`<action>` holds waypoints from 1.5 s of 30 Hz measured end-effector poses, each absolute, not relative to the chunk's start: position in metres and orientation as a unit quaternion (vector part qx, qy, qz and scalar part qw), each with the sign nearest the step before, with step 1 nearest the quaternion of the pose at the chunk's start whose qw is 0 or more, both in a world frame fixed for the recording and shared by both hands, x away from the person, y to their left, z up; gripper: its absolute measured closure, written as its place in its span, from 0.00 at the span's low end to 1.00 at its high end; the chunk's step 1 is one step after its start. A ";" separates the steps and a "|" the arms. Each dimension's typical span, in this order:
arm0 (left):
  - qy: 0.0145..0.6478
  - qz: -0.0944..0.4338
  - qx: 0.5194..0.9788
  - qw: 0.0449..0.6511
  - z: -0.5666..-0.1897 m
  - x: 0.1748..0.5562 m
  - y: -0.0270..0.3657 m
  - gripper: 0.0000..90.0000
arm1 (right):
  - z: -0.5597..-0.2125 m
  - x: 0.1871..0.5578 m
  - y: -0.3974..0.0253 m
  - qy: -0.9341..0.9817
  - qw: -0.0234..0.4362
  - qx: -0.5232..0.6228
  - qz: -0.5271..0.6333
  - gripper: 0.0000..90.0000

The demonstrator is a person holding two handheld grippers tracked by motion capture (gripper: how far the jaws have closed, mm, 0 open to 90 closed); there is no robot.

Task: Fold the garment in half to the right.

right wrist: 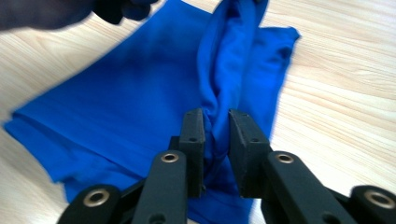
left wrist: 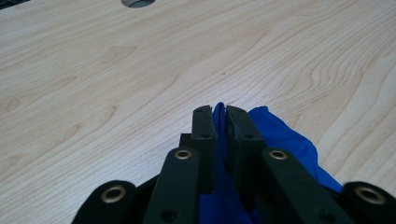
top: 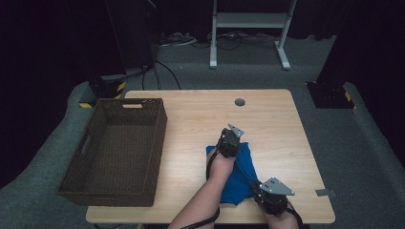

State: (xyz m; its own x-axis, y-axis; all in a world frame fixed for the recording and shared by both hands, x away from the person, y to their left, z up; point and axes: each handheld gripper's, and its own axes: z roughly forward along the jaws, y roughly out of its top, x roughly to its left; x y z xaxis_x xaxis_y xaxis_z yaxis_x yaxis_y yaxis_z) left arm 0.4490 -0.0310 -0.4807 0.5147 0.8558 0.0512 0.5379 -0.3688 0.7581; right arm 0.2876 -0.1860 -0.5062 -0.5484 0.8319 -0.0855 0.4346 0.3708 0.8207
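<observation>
A pale wooden table (top: 267, 119) is set on grey carpet in a dark room. One blue cloth (top: 237, 174) lies right of one wicker basket (top: 114, 152) — pinched by both the left gripper (left wrist: 220, 111) and right gripper (right wrist: 215, 116).

1 blue cloth (top: 237, 175); 1 brown wicker basket (top: 76, 162); 1 wooden table (top: 200, 114); 2 grippers: left gripper (top: 229, 141), right gripper (top: 258, 190).

Cloth (right wrist: 130, 107): soft blue fabric, matt, creased at centre frame. Table (left wrist: 116, 70): pale wood with visible grain, smooth satin finish; basket (top: 117, 152) at left of the high view: dark brown woven wicker, rough. Gripper jaws: matt black plastic with brass-coloured rivets.
</observation>
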 end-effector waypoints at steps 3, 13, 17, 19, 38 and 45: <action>0.440 0.222 0.794 0.354 -0.482 0.450 -0.033 0.84 | -0.508 0.287 -0.189 0.789 0.258 0.404 0.383 0.80; 0.440 0.196 0.785 0.390 -0.474 0.442 -0.033 0.53 | -0.503 0.285 -0.199 0.779 0.256 0.415 0.396 0.74; 0.436 0.195 0.781 0.402 -0.469 0.437 -0.032 0.47 | -0.501 0.285 -0.200 0.775 0.253 0.419 0.400 0.73; 0.435 0.200 0.779 0.404 -0.466 0.435 -0.031 0.44 | -0.499 0.284 -0.201 0.773 0.253 0.420 0.403 0.73; 0.431 0.205 0.777 0.409 -0.472 0.401 0.005 0.42 | -0.480 0.295 -0.201 0.778 0.249 0.407 0.408 0.90; 0.420 0.204 0.786 0.404 -0.477 0.376 0.021 0.43 | -0.480 0.301 -0.198 0.784 0.250 0.406 0.397 0.90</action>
State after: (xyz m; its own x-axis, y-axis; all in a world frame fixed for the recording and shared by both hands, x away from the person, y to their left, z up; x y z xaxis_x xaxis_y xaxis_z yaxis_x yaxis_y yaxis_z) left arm 0.3757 0.0209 -0.4770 0.5641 0.8255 -0.0180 0.4947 -0.3205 0.8078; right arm 0.3014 -0.1978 -0.4797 -0.5460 0.8349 -0.0693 0.4380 0.3550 0.8259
